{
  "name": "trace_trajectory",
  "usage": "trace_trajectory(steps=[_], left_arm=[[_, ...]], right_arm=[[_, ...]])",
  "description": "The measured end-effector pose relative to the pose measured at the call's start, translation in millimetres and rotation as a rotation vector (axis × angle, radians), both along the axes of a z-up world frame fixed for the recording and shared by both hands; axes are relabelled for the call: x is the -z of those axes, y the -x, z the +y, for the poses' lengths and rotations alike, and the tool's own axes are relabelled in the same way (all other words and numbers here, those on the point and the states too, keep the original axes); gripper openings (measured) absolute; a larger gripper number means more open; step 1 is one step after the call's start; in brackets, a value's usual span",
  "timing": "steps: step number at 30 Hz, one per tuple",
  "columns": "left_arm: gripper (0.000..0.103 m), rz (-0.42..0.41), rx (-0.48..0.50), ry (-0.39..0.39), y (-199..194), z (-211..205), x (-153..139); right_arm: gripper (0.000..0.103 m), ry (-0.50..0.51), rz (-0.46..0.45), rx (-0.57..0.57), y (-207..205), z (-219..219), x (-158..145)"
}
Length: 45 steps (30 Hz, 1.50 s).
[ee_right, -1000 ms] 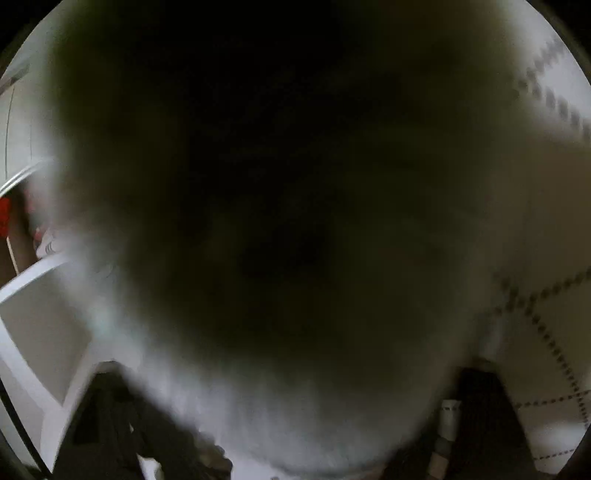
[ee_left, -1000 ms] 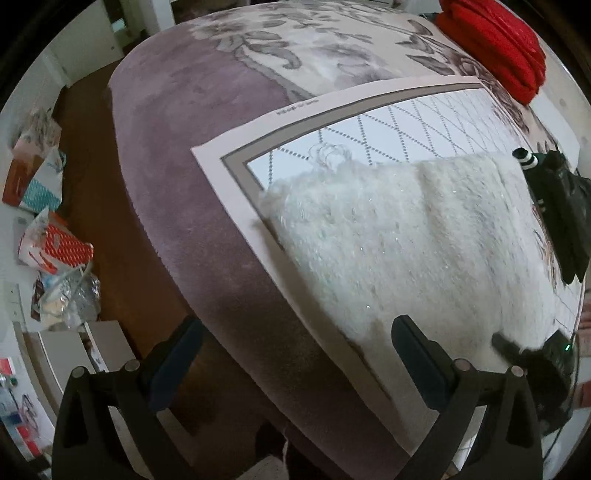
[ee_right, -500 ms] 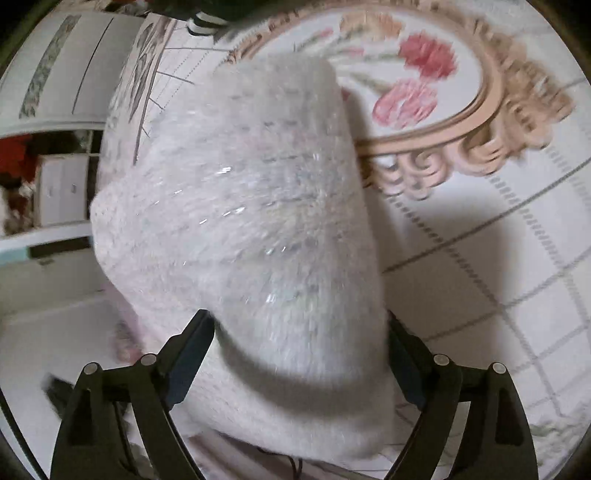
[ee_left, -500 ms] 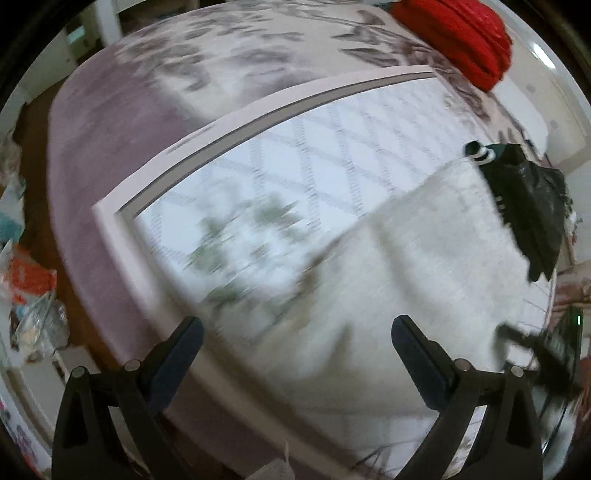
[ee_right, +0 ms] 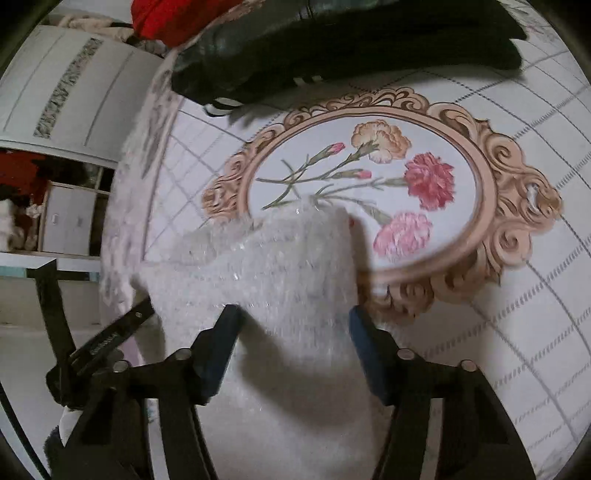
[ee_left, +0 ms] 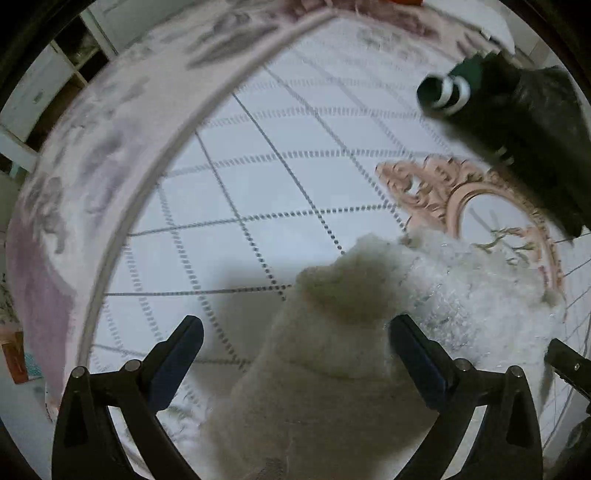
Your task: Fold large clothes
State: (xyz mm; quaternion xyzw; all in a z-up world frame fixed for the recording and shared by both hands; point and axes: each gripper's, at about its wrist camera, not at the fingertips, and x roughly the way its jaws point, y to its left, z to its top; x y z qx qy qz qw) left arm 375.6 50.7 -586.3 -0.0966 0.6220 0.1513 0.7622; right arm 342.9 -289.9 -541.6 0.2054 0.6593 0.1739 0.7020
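A white fluffy sweater (ee_left: 332, 387) lies bunched on a white quilted mat (ee_left: 258, 184) with a peach floral medallion (ee_right: 369, 177). My left gripper (ee_left: 297, 350) points steeply down over the sweater's raised fold. Its jaws stand wide apart and the pads do not press the fabric. In the right wrist view the same sweater (ee_right: 277, 266) runs between the fingers of my right gripper (ee_right: 293, 336). Its jaws are closing, and the pads show no clear pinch on the wool. Part of the right gripper's frame (ee_left: 569, 365) shows at the left view's right edge.
A pile of dark clothes (ee_left: 517, 129) (ee_right: 332, 48) lies on the mat's far side, just beyond the medallion. Red fabric (ee_right: 173, 14) sits behind it. A purple patterned blanket (ee_left: 44, 295) borders the mat. White cabinets (ee_right: 74, 74) stand past the bed edge.
The left gripper swept across the mat from the blanket edge to above the sweater. The right gripper lifted off the sweater, which had covered its lens, and its jaws narrowed.
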Motion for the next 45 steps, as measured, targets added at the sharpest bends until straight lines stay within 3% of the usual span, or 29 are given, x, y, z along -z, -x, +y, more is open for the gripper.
trace_trajectory(steps=[3, 7, 8, 11, 17, 22, 24, 27, 30, 31, 33, 34, 36, 38, 45], left_arm=[[0.103, -0.006, -0.007, 0.073, -3, 16, 18], [0.103, -0.012, 0.000, 0.163, -3, 35, 29], [0.103, -0.008, 0.006, 0.181, -3, 38, 29], [0.103, -0.018, 0.026, 0.246, 4, 48, 16], [0.103, -0.099, 0.070, 0.379, 47, 76, -23], [0.103, -0.057, 0.095, 0.530, 66, 80, 12], [0.103, -0.039, 0.089, 0.601, 65, 77, 31], [0.103, -0.056, 0.102, 0.690, 58, 71, 46], [0.102, -0.111, 0.153, 0.721, 48, 60, 46], [0.100, -0.127, 0.165, 0.739, 45, 56, 44], [0.076, -0.169, 0.191, 0.768, 39, 49, 40], [0.071, -0.183, 0.205, 0.762, 38, 46, 37], [0.057, -0.203, 0.228, 0.739, 34, 41, 29], [0.050, -0.225, 0.226, 0.722, 32, 46, 20], [0.045, -0.233, 0.217, 0.718, 22, 51, -10]], right_arm=[[0.062, 0.033, 0.038, -0.007, -8, 10, 23], [0.098, 0.041, 0.118, 0.042, -14, 4, 50], [0.102, 0.006, 0.157, 0.071, -13, -3, 60], [0.102, -0.070, 0.197, 0.117, -12, -8, 69], [0.102, -0.106, 0.164, 0.061, 11, -13, 38], [0.103, -0.176, 0.237, 0.044, 42, -14, 59], [0.103, -0.249, 0.281, 0.045, 52, -13, 79], [0.103, -0.363, 0.309, 0.050, 55, -5, 96], [0.103, -0.405, 0.292, 0.000, 49, 7, 99], [0.103, -0.412, 0.293, -0.019, 45, 11, 100], [0.103, -0.417, 0.285, -0.038, 42, 16, 99], [0.103, -0.412, 0.277, -0.039, 40, 19, 98], [0.092, -0.379, 0.245, -0.052, 40, 26, 89], [0.066, -0.387, 0.232, -0.004, 44, 22, 80], [0.057, -0.485, 0.215, 0.113, 64, 14, 53]])
